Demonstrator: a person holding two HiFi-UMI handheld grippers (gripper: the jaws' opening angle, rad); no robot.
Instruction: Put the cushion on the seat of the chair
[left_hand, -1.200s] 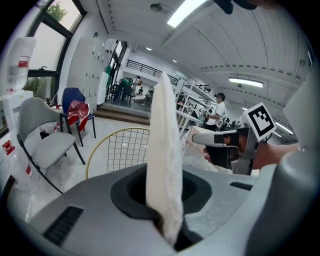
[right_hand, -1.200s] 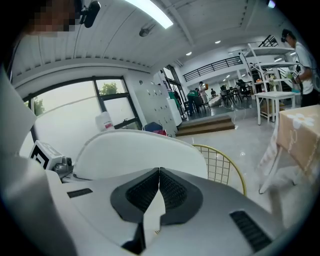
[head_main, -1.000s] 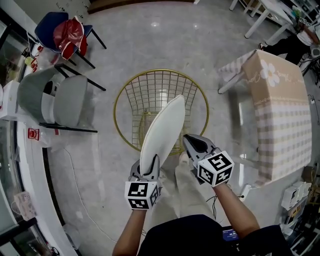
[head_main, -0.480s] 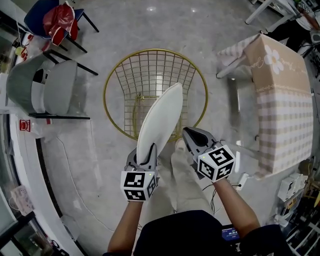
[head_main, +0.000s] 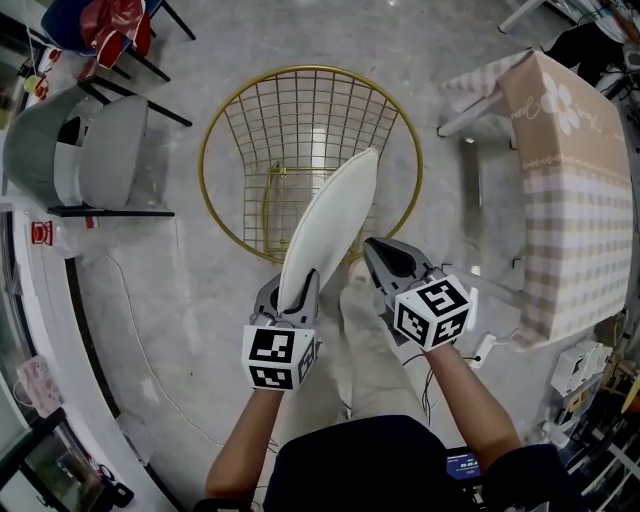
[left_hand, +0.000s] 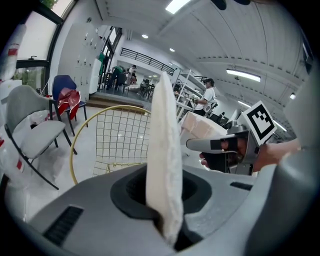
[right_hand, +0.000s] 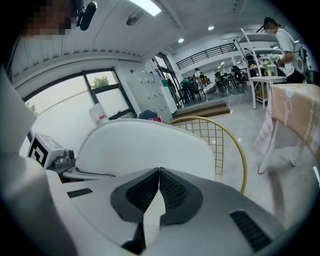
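Note:
A white cushion (head_main: 330, 225) stands on edge, and my left gripper (head_main: 297, 290) is shut on its near end. Its far tip hangs over the gold wire chair (head_main: 215, 130), apart from the seat. In the left gripper view the cushion (left_hand: 165, 145) rises straight up from between the jaws of my left gripper (left_hand: 167, 202), with the chair (left_hand: 85, 130) behind it. My right gripper (head_main: 375, 250) is shut on nothing, close beside the cushion's right face. From the right gripper (right_hand: 159, 172) the cushion (right_hand: 145, 145) fills the middle, and the chair's rim (right_hand: 234, 142) curves to its right.
A grey chair (head_main: 90, 165) and a blue chair with a red bag (head_main: 110, 20) stand at the far left. A table with a checked cloth (head_main: 575, 190) is to the right. The person's legs (head_main: 360, 350) are right below the grippers.
Both grippers have sunk with the cushion toward the wire chair, which now looks larger and nearer. The grip on the cushion is unchanged.

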